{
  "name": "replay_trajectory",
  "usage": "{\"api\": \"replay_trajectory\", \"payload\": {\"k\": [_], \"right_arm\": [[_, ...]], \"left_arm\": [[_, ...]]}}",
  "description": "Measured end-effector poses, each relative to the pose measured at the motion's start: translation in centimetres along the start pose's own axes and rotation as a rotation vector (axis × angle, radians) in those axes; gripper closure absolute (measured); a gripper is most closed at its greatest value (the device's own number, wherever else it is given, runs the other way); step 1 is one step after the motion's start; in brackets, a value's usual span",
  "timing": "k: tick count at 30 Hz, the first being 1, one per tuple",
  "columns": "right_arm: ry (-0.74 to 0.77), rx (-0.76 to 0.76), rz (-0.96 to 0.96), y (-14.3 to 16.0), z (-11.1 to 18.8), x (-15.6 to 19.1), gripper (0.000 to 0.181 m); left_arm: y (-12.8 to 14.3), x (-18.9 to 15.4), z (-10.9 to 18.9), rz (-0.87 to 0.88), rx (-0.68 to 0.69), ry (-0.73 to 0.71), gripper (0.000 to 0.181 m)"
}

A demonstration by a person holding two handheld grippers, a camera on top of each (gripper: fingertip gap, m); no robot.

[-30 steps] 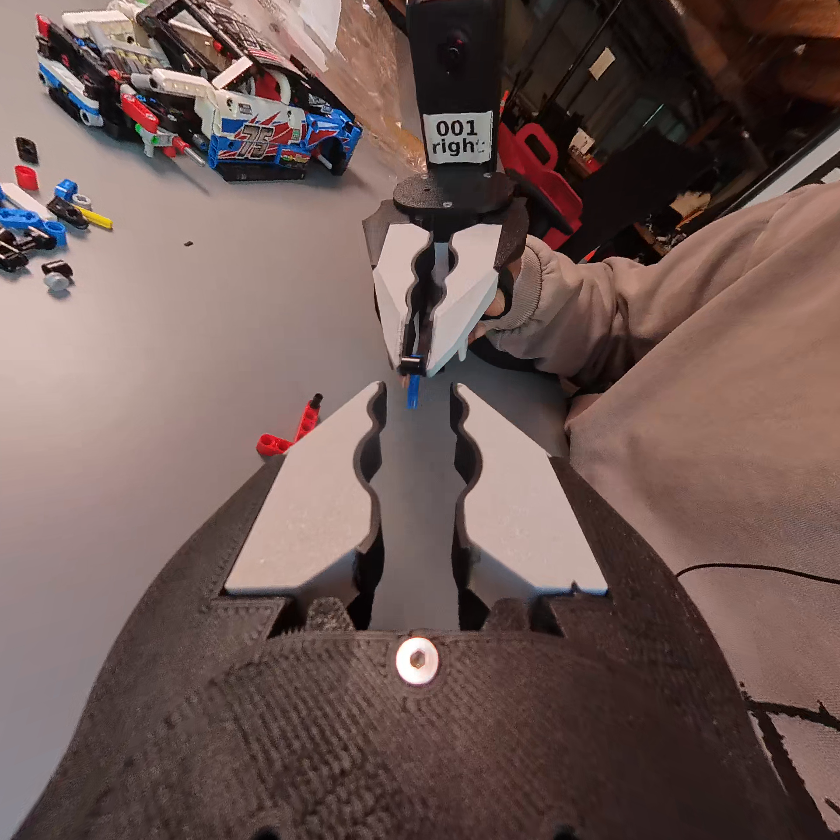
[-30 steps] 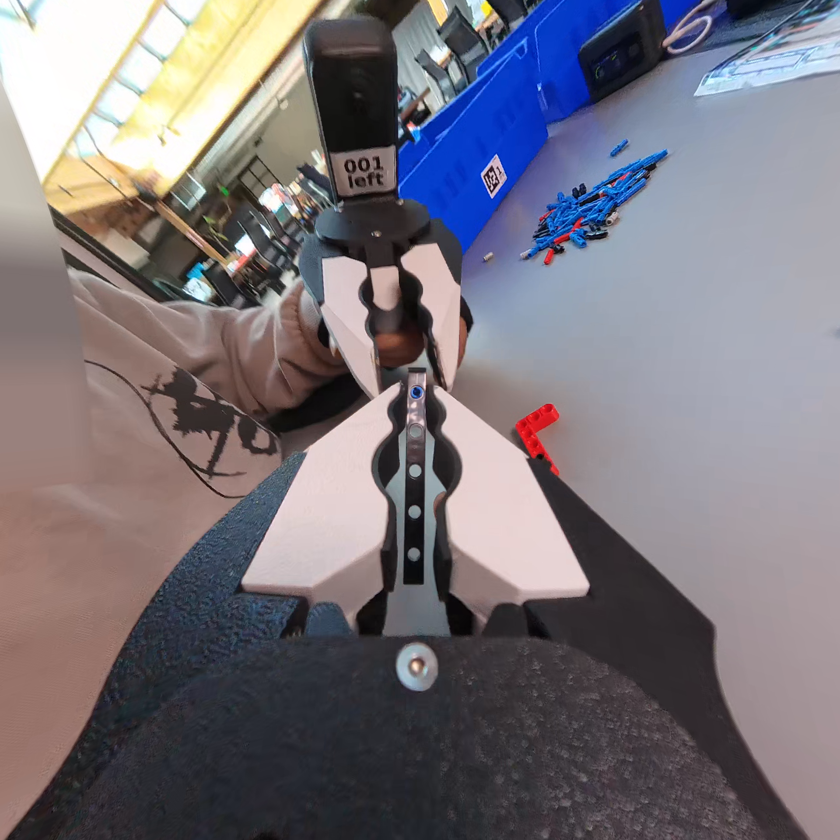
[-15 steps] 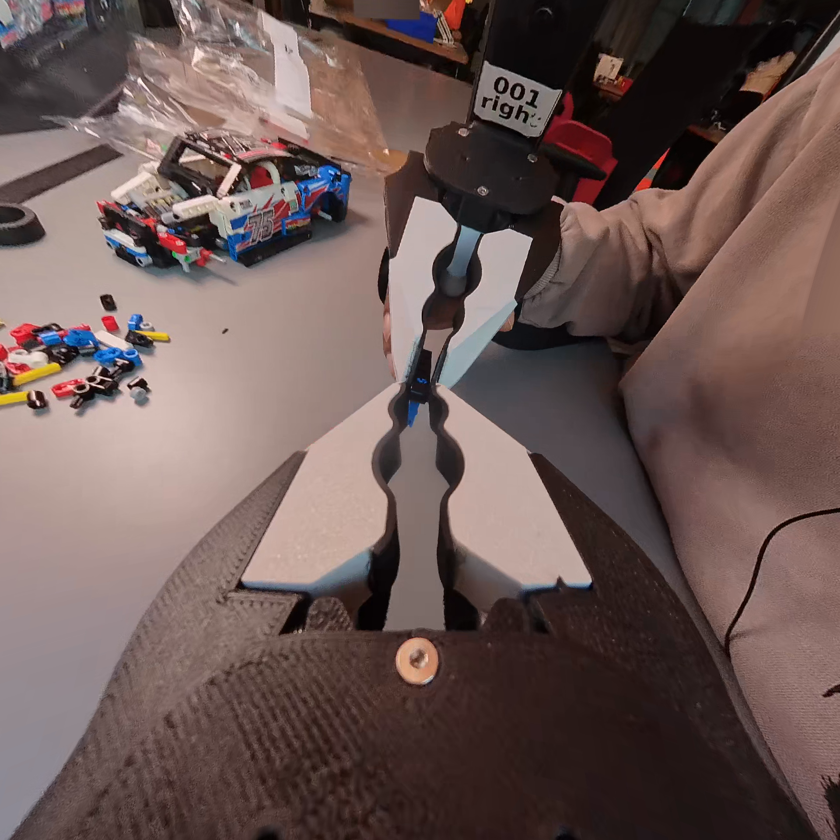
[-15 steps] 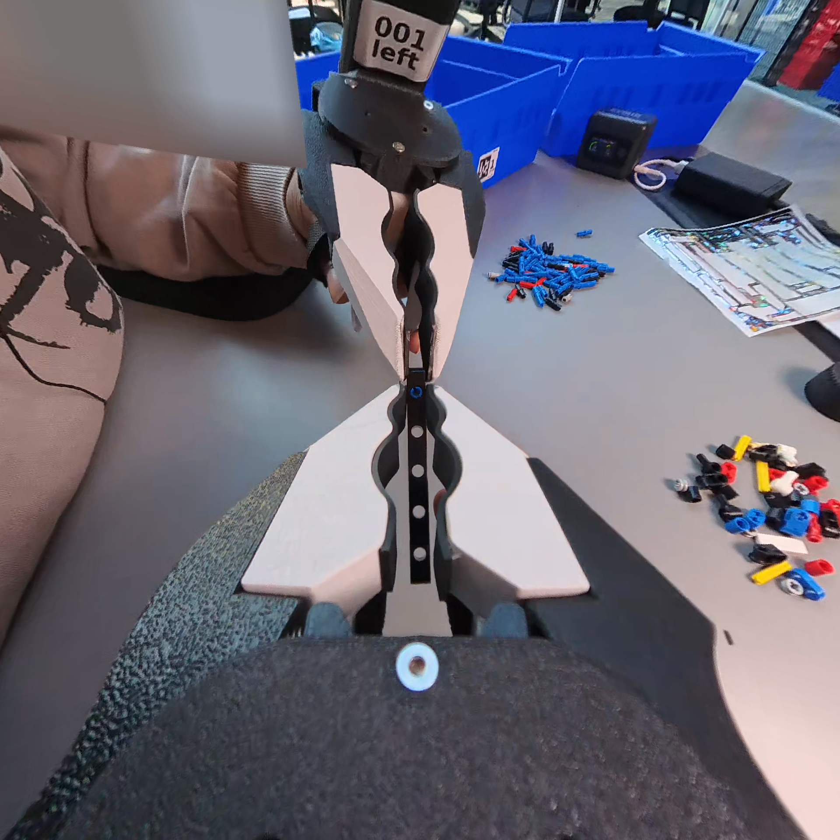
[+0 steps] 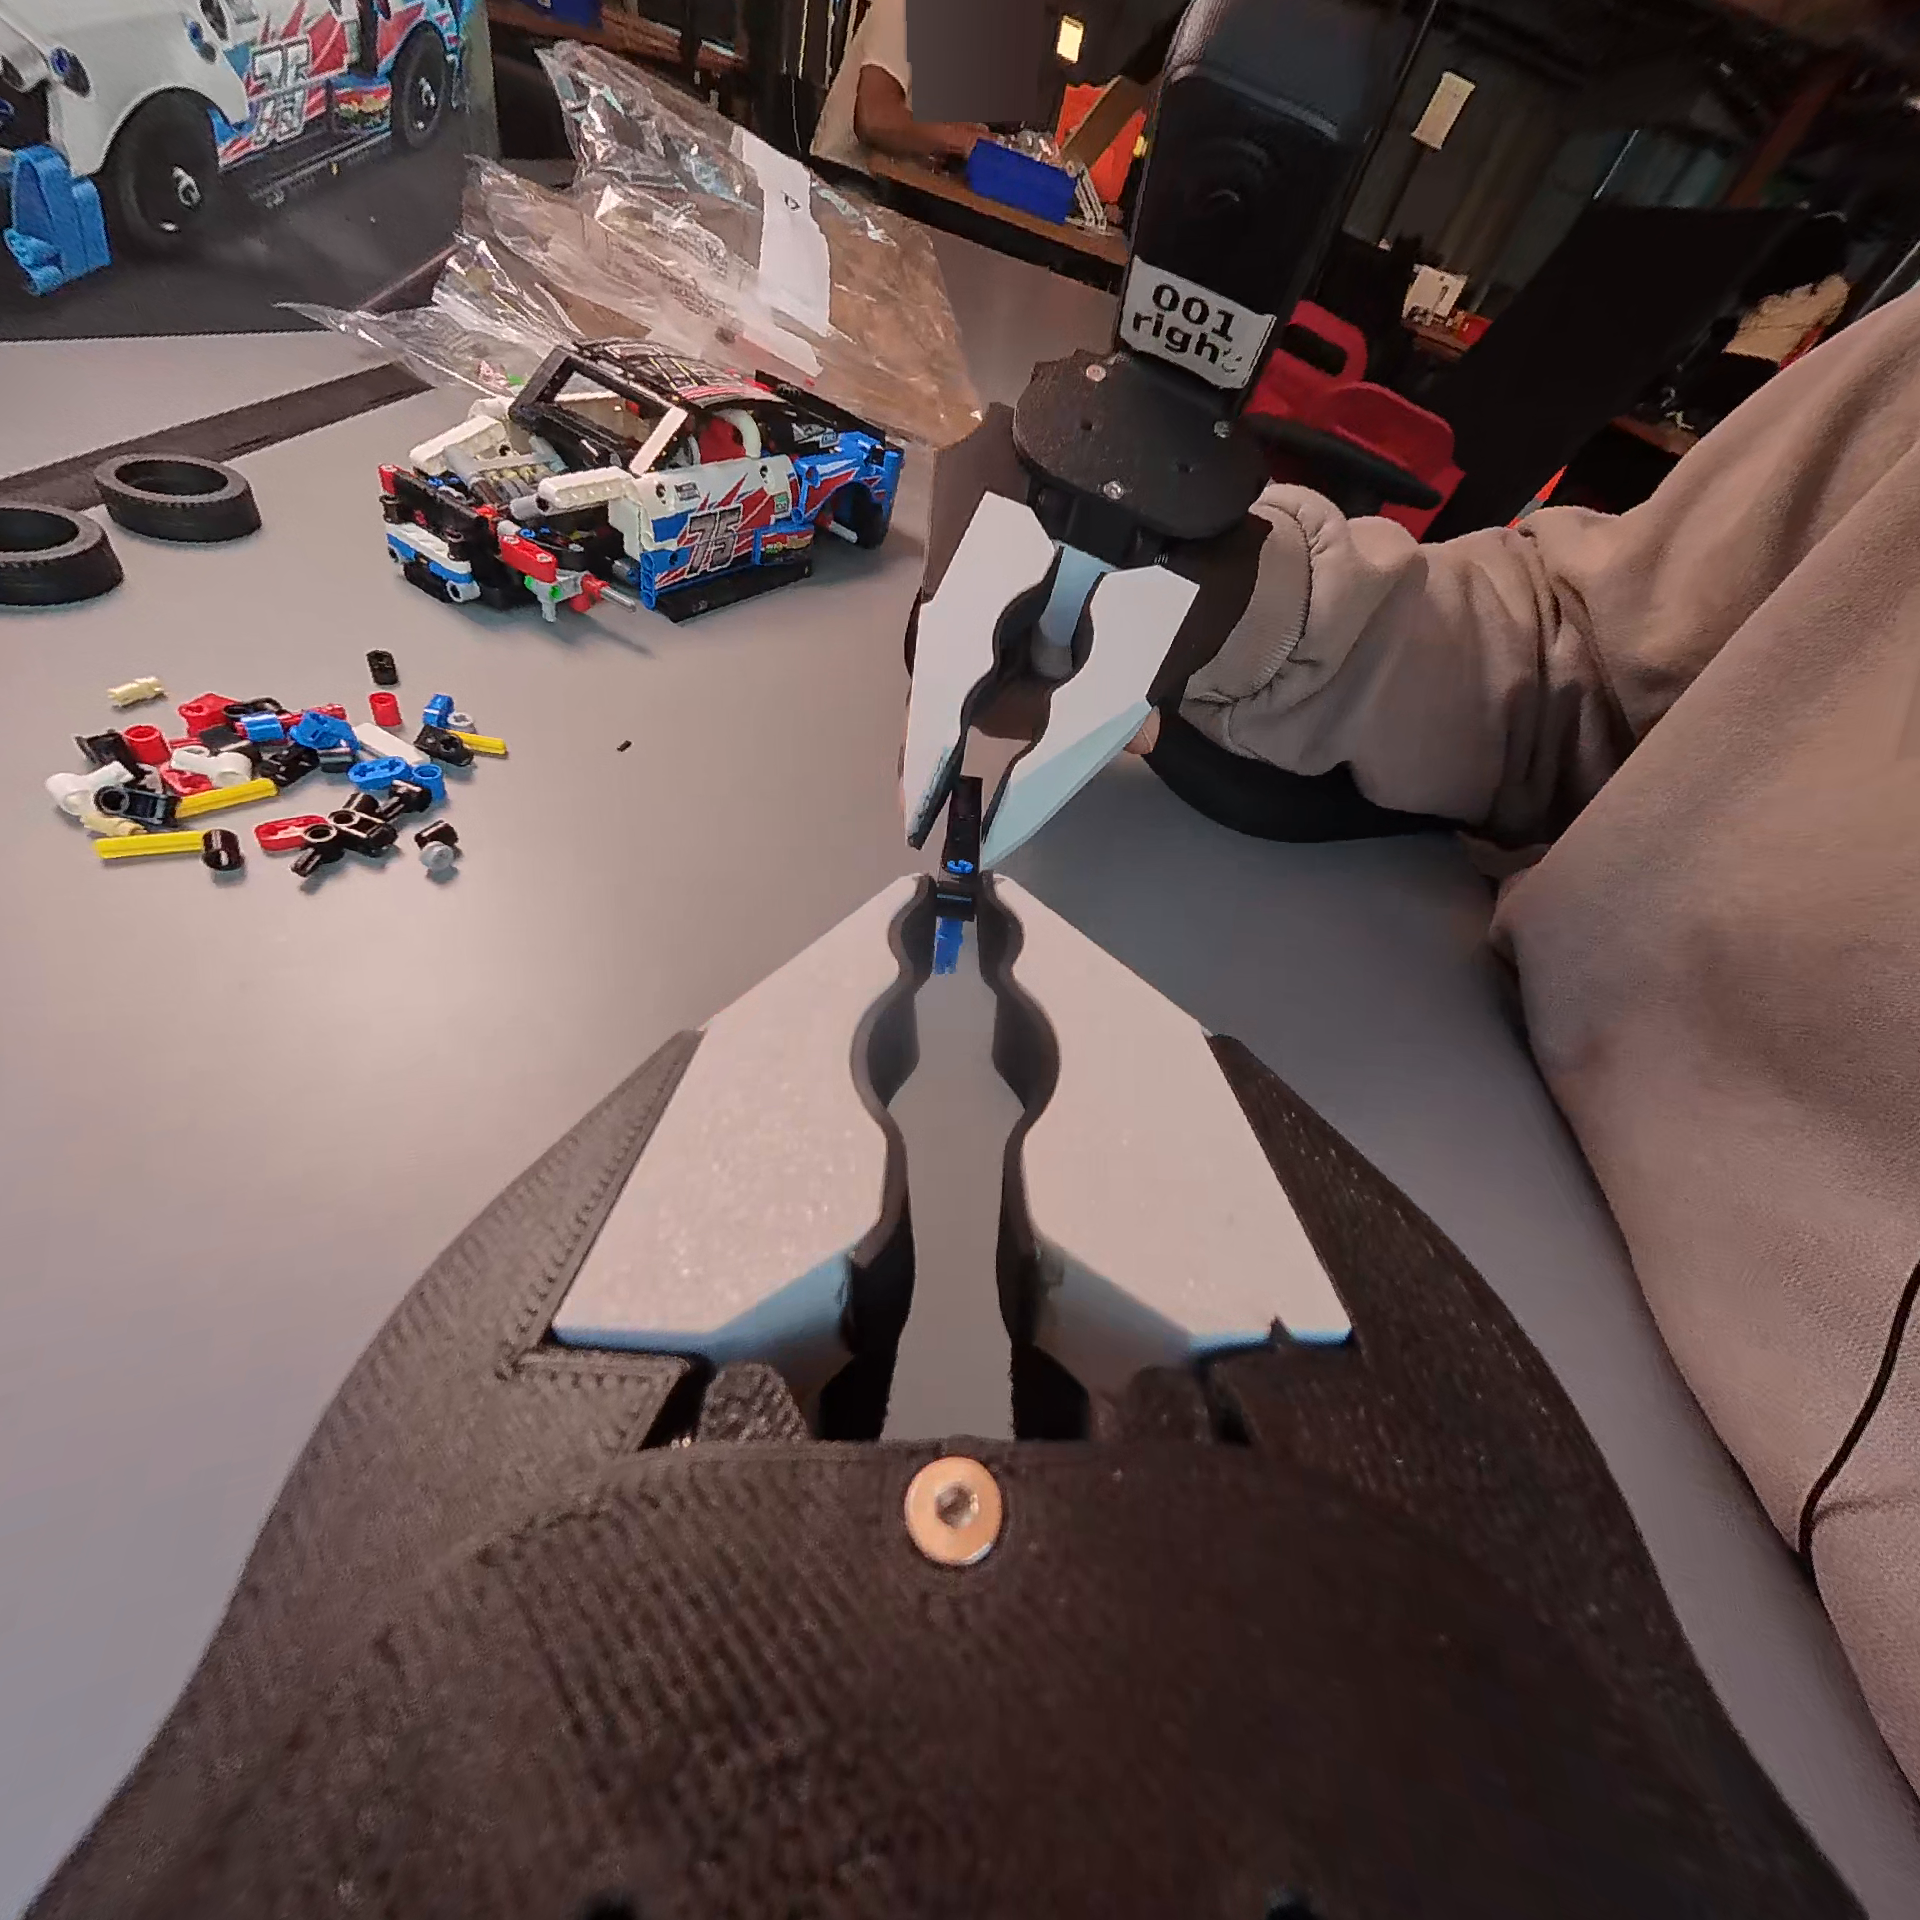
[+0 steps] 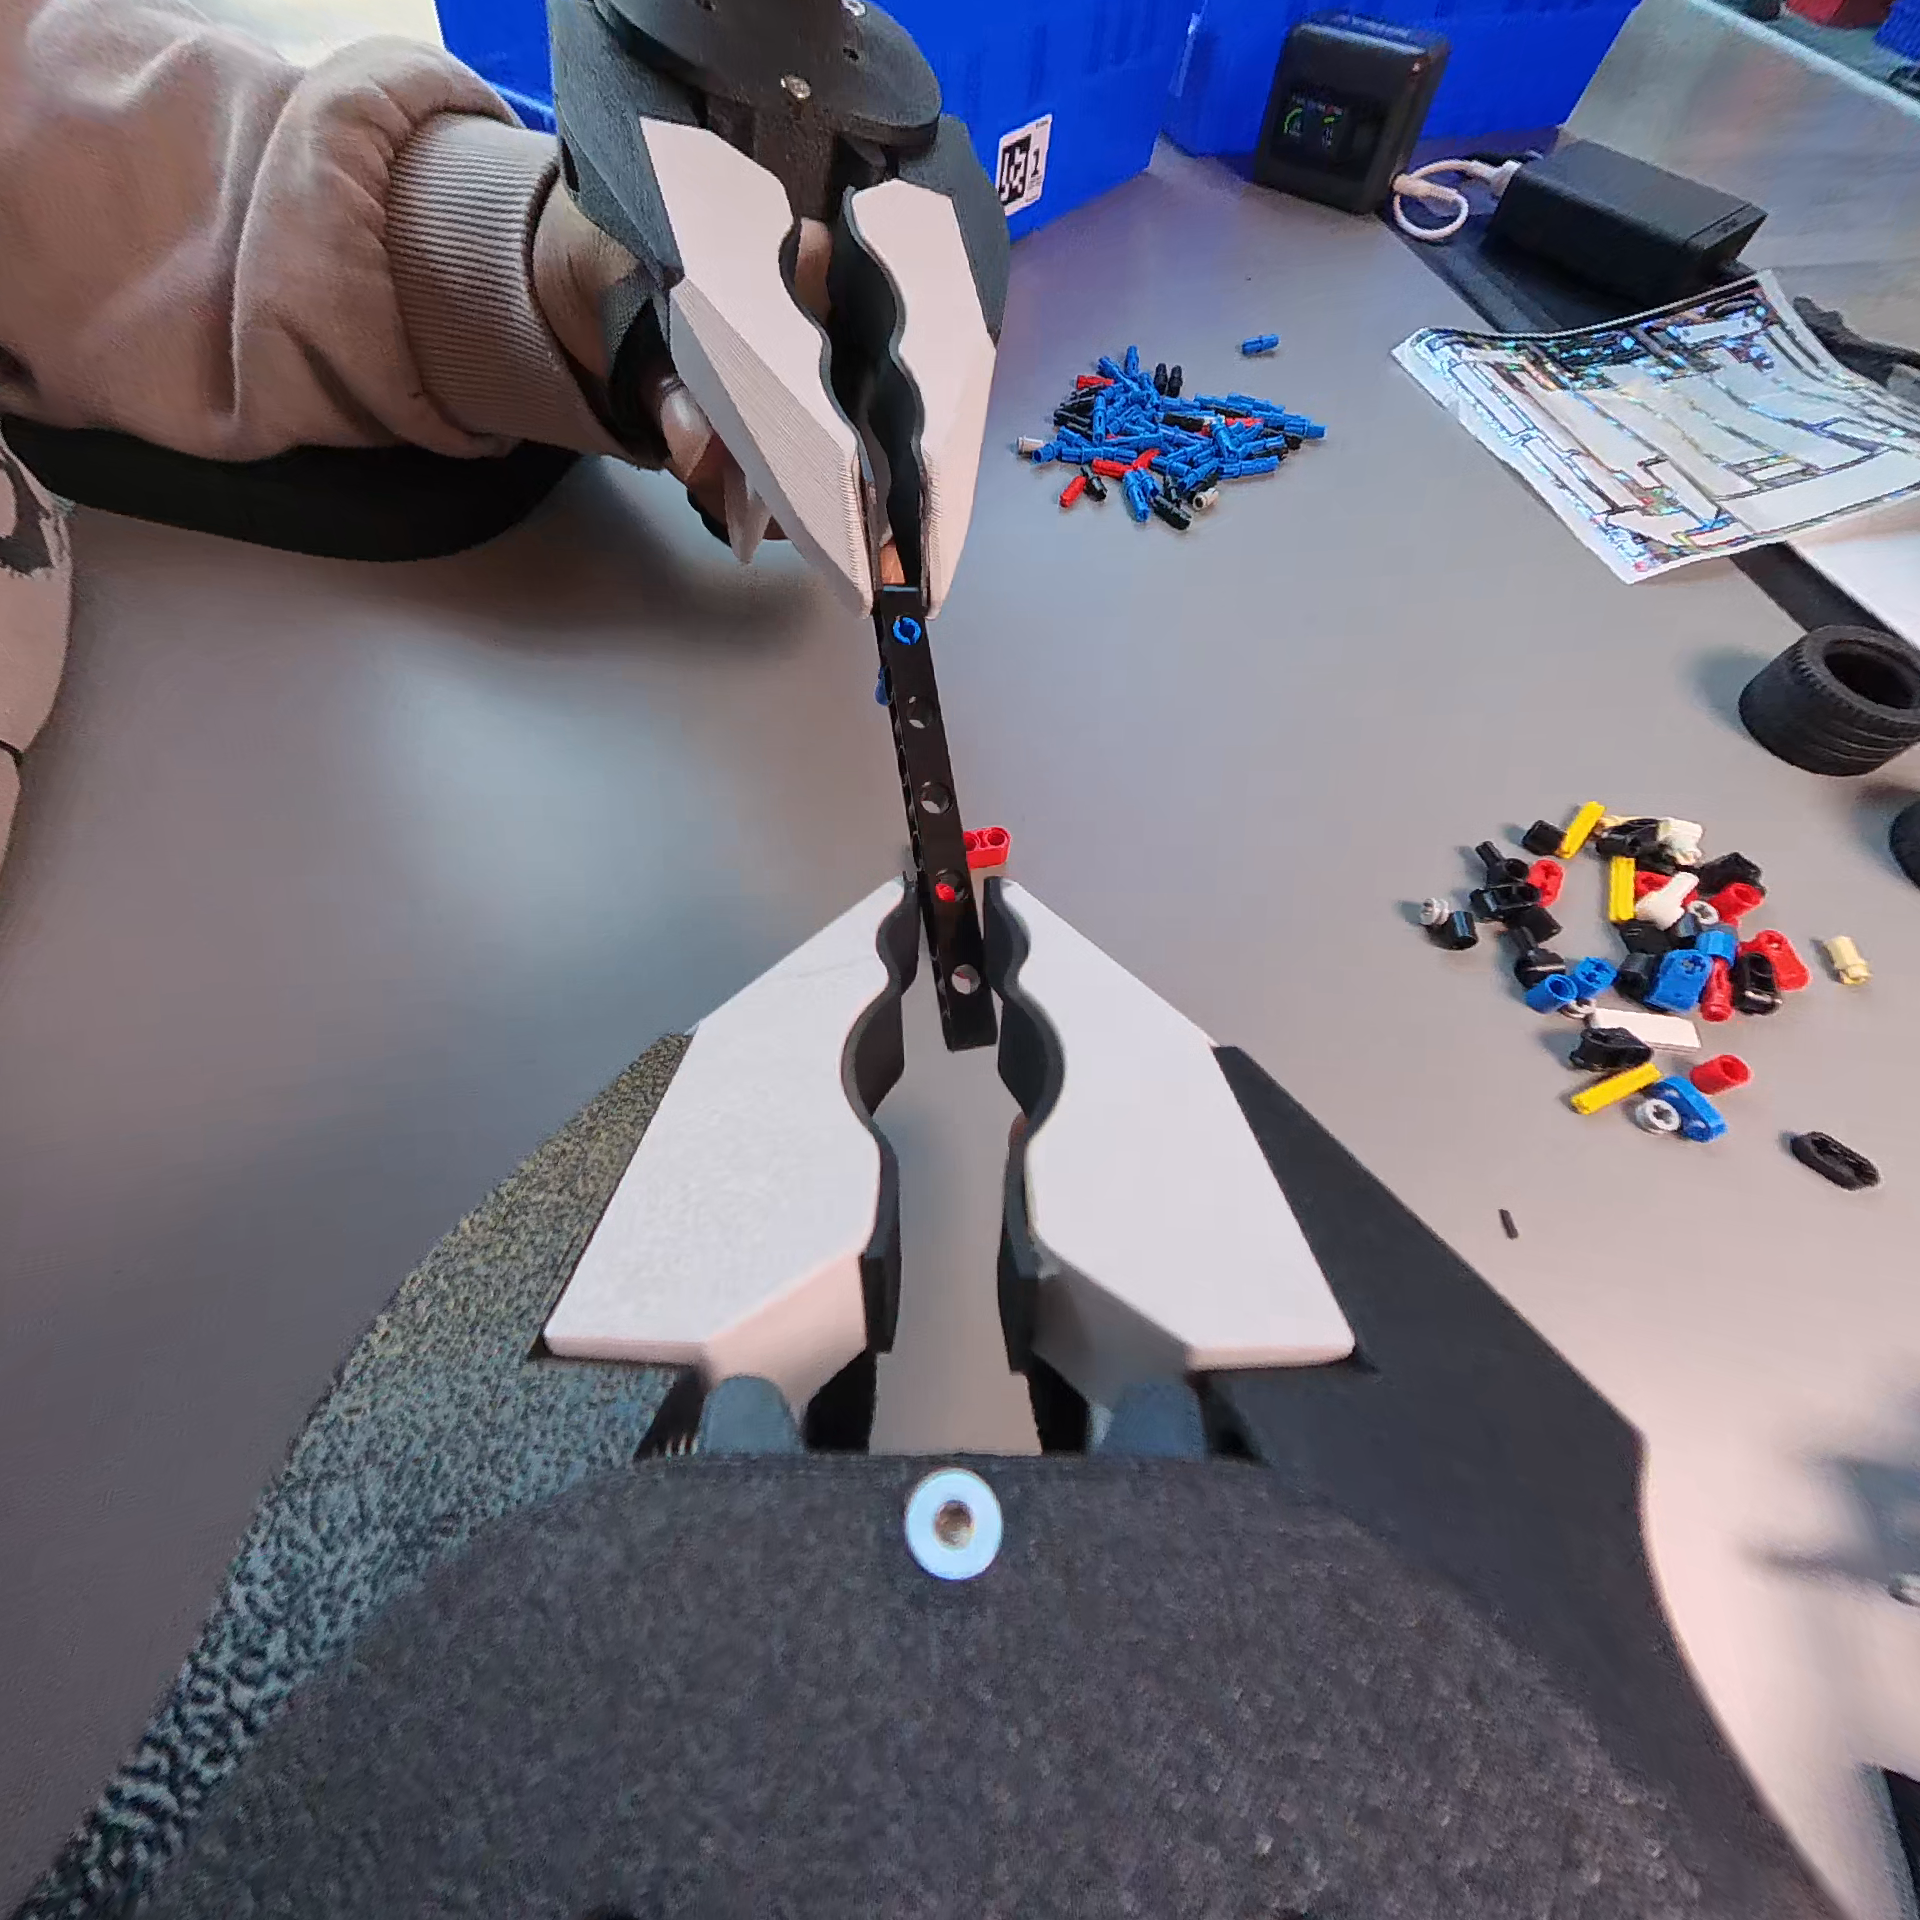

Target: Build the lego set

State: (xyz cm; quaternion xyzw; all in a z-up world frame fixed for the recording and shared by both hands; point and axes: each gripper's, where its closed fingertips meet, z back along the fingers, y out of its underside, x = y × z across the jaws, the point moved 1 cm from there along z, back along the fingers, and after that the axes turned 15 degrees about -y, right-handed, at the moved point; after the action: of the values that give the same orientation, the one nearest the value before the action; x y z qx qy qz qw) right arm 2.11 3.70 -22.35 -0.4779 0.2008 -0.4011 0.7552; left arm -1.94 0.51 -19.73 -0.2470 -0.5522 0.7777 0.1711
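A black beam with holes (image 6: pixel 930 779) hangs above the grey table (image 6: pixel 416 831), held at both ends. My left gripper (image 5: pixel 951 888) is shut on its far end, where a blue pin (image 5: pixel 945 945) sits in the last hole. In the right wrist view the left gripper (image 6: pixel 902 597) pinches the beam's top by the blue pin (image 6: pixel 907 629). My right gripper (image 6: pixel 951 899) is shut on the beam's lower end, with only a short length between its fingers. It also shows in the left wrist view (image 5: pixel 956 842), around the beam (image 5: pixel 964 816).
A partly built race car (image 5: pixel 644 509), two tyres (image 5: pixel 177 499) and plastic bags (image 5: pixel 707 270) lie at the back left. Loose pieces (image 6: pixel 1642 966), a pile of pins (image 6: pixel 1164 436), an instruction sheet (image 6: pixel 1683 416) and a red piece (image 6: pixel 987 844) lie on the table. My hands' fingertips stand some 5 cm from each other. About 7 cm separates my right fingertips from the red piece (image 6: pixel 987 844).
The left gripper closed on the beam's pin end. The beam has since slid most of the way out of the right gripper's fingers. Both grippers have turned and risen over the table.
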Motion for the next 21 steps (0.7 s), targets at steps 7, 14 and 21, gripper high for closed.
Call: {"api": "replay_trajectory", "payload": {"k": [7, 14, 21], "right_arm": [[-0.074, 0.231, 0.060, 3.1, -1.4, -0.5, 0.174], [-0.099, 0.225, 0.055, 2.8, -0.8, -1.1, 0.175], [-0.130, 0.262, 0.058, 3.0, -0.3, -1.0, 0.176]], "left_arm": [[4.0, 1.2, -1.3, -0.092, 0.218, -0.099, 0.173], [3.8, 1.6, -2.1, -0.108, 0.226, -0.114, 0.172], [4.0, 1.6, -2.1, -0.125, 0.254, -0.100, 0.171]]}}
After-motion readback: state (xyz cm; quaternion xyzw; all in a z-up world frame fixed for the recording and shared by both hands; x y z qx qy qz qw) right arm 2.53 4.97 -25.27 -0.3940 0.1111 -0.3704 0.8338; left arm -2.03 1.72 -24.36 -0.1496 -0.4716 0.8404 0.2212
